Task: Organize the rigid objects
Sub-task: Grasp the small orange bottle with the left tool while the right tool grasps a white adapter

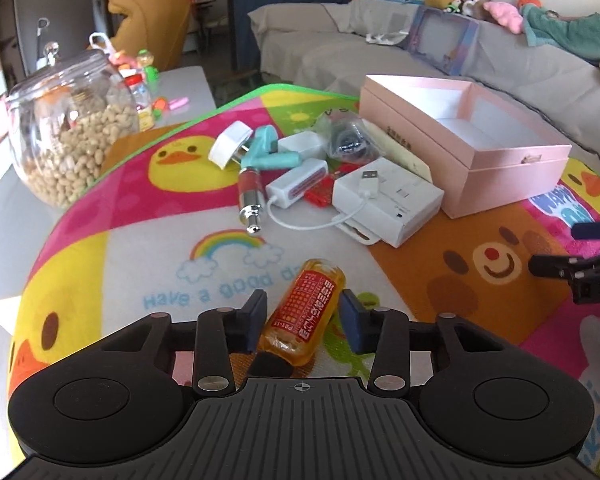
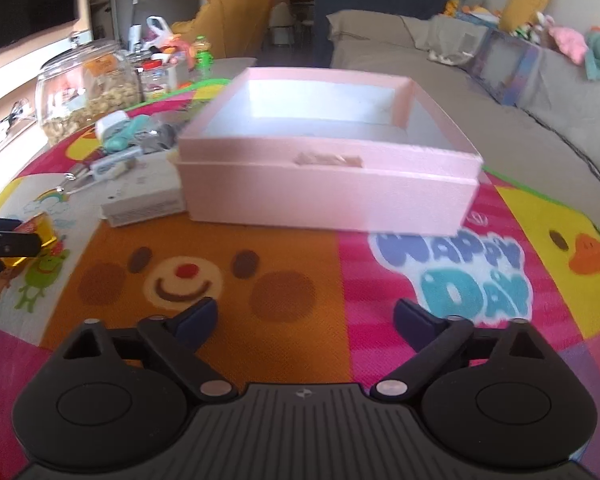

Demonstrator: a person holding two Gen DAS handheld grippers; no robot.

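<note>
Straddling the bottle (image 1: 306, 312) on the mat (image 1: 140, 216), the left gripper (image 1: 304, 316) has its jaws partly closed around it; the right pad looks to touch the label, the left stands just off, so I judge no firm grip yet. Farther off lies a pile of chargers (image 1: 384, 200), near the open pink box (image 1: 472, 148), likely the bottle's destination. In the right view, the right gripper (image 2: 306, 316) hangs wide and empty over the mat's bear, facing the box (image 2: 328, 184), perhaps ready to steady it.
</note>
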